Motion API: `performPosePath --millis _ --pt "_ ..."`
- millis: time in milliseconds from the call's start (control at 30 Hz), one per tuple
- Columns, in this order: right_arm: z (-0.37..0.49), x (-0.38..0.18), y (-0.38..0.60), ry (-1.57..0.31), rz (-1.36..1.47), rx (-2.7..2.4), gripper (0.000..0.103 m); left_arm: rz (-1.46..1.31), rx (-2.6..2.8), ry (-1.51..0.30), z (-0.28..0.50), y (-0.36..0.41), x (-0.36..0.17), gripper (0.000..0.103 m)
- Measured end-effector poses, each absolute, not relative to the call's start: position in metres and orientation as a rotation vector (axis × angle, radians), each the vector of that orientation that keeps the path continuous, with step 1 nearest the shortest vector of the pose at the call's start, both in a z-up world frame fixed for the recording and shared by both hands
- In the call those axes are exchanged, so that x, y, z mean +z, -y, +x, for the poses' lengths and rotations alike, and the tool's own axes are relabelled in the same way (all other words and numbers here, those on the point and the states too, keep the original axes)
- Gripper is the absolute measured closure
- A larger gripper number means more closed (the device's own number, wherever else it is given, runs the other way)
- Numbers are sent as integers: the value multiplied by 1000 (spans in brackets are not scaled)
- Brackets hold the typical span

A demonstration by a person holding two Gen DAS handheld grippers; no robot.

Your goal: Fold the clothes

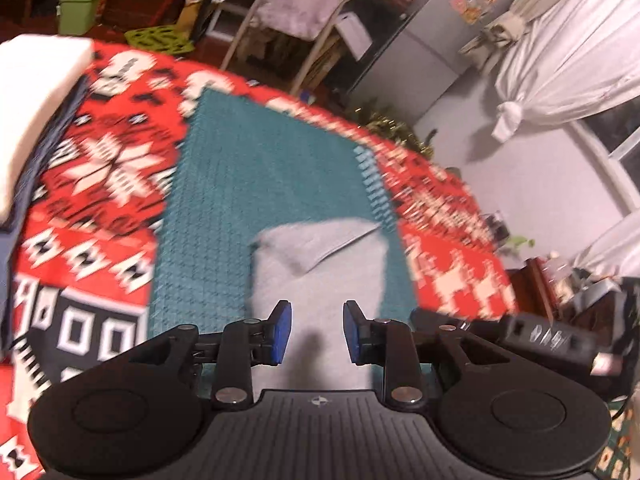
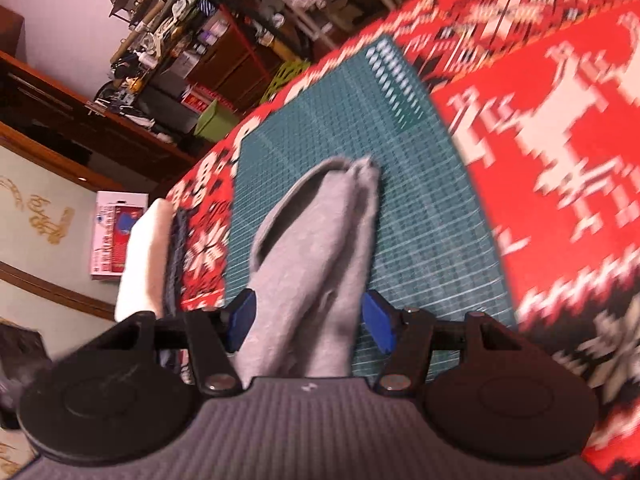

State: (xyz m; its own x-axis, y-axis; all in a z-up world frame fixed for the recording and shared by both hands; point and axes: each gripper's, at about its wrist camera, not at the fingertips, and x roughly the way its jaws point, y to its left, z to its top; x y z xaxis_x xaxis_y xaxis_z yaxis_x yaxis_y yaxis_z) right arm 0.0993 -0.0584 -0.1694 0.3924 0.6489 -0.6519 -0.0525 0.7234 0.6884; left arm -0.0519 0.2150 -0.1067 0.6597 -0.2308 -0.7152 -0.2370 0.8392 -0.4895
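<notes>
A small grey garment [image 1: 320,276] lies folded on a green cutting mat [image 1: 256,184], which lies on a red patterned cloth [image 1: 104,168]. My left gripper [image 1: 316,332] hangs over the garment's near end, open, its blue pads [image 1: 282,330] apart with nothing between them. In the right wrist view the grey garment [image 2: 316,248] runs lengthwise between the fingers of my right gripper [image 2: 312,320], which stands open; the blue pads [image 2: 378,320] flank the cloth without pinching it. The green mat [image 2: 424,208] shows beneath.
A stack of folded clothes, white on top of dark blue [image 1: 28,112], sits at the left of the red cloth; the same stack [image 2: 150,256] shows in the right view. A chair [image 1: 304,12], shelves [image 2: 192,40] and a green bin [image 1: 78,10] stand beyond the table.
</notes>
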Motion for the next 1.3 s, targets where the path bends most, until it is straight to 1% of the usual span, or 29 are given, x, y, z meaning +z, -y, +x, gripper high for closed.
performPosePath --millis 100,133,167,200,233,367,467,567,667,800,833,967,1033,1067,1100,1300 --pt "106 -181 43 -1132 684 495 39 -600 13 -891 -59 -217 -117 77" --pt "108 -184 38 -1142 688 493 47 -595 20 -900 -59 -216 -120 77" --pt "110 -186 34 -1150 685 495 67 -591 20 -903 -60 -215 -121 77" --pt "112 -186 29 -1159 671 496 80 -588 15 -901 -61 -215 -121 77" --pt "113 -184 26 -1155 657 498 96 -587 7 -894 -62 -214 -120 77" --pt "110 -168 23 -1107 624 510 98 -570 -35 -851 -65 -210 -110 77" --pt "110 -158 27 -1077 595 507 98 -564 -99 -851 -61 -205 -110 77" --pt "113 -164 33 -1092 587 481 98 -540 -166 -885 -57 -194 -121 80" --pt "115 -176 37 -1114 573 452 98 -530 -196 -930 -54 -184 -137 81" --pt "119 -197 35 -1153 544 420 98 -489 -216 -935 -54 -177 -148 83" --pt "120 -202 34 -1162 535 411 98 -487 -221 -941 -53 -178 -149 84" --pt "122 -207 35 -1168 549 400 98 -486 -238 -949 -54 -180 -145 84" --pt "122 -204 36 -1158 561 401 95 -470 -235 -945 -58 -179 -144 84" --pt "122 -203 36 -1155 559 395 91 -474 -230 -947 -59 -179 -144 84" --pt "122 -203 36 -1154 556 388 89 -483 -227 -947 -60 -179 -144 84" --pt "116 -188 55 -1097 576 400 87 -508 -218 -903 -67 -185 -131 84"
